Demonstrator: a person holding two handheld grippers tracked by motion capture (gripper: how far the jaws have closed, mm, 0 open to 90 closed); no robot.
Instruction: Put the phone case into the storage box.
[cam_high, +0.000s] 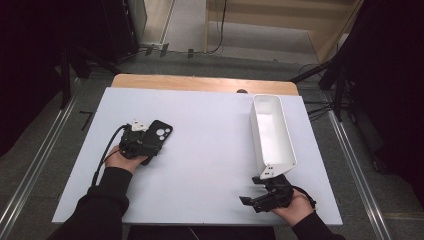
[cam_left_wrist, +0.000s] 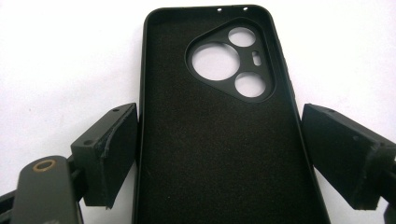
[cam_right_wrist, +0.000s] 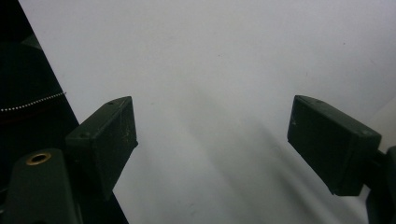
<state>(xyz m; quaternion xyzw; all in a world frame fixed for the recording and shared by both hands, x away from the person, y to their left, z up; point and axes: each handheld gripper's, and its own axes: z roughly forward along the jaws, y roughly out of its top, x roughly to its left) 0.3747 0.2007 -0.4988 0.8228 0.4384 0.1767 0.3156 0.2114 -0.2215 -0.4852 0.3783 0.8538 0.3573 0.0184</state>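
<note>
A black phone case (cam_left_wrist: 219, 154) lies inside up on the white table sheet (cam_high: 210, 155), its camera cutout at the far end. My left gripper (cam_left_wrist: 219, 135) straddles it, and both pads meet the case's long edges. In the high view the phone case (cam_high: 161, 133) pokes out beyond the left gripper (cam_high: 146, 142) at the left of the table. My right gripper (cam_high: 251, 191) rests near the front right edge, pointing left, with its jaws wide apart. In the right gripper view the right gripper (cam_right_wrist: 212, 126) has only bare white sheet between its pads.
A long white open bin (cam_high: 272, 132) stands at the right, its near end just beyond the right gripper. A strip of wooden tabletop (cam_high: 200, 83) shows behind the sheet. Dark stands and cables flank the table on the floor.
</note>
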